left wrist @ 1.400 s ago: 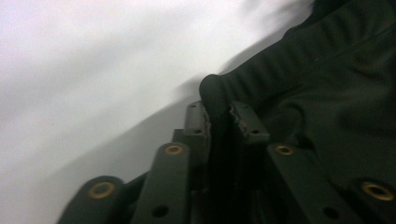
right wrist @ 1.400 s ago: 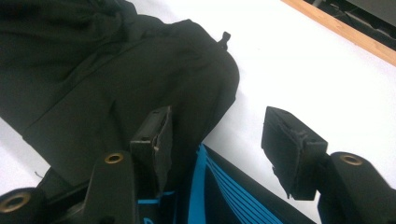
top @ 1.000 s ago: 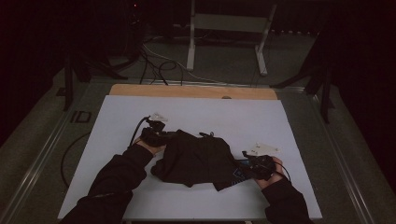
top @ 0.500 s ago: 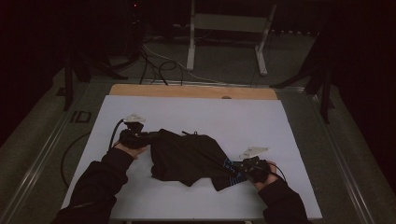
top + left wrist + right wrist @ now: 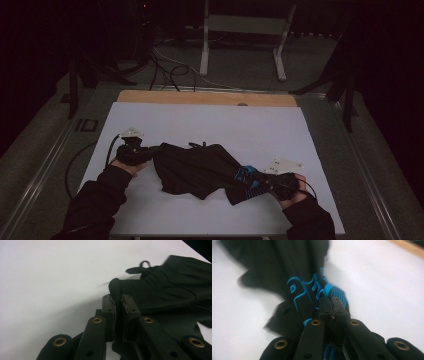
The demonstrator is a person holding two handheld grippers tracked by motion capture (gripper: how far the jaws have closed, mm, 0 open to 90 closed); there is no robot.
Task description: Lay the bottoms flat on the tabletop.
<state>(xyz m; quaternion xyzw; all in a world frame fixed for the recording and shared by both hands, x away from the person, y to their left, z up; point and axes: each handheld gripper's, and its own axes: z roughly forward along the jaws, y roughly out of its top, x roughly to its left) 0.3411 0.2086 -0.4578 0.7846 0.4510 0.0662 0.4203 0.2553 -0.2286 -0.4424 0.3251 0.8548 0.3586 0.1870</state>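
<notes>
Left tool (image 5: 150,150): clenched on a ribbed edge of the black garment (image 5: 197,167), the fold pinched between its pads (image 5: 110,308) at the garment's left end
Right tool (image 5: 265,182): its jaws have just been closing and now stand clamped on the garment's right end, biting the cloth beside the blue print (image 5: 312,287)
Garment: lies on the white sheet (image 5: 210,125), stretched in a loose diagonal between the two tools, bunched and creased in its middle; the left end sits farther from the person than the right
Step in hand: by my reading, drawing the garment out flat between two held ends
Doing it well: pull both ends apart evenly and low over the sheet; keep both grips firm so no edge slips free; a slight lift would let the middle creases drop out; avoid twisting either wrist, which would rope the cloth
Worktop (image 5: 205,97): a wooden strip shows beyond the garment, past the sheet's far edge
Room: dim; beyond the garment stand a pale metal frame (image 5: 245,40) and loose cables (image 5: 165,67) on a grey floor
</notes>
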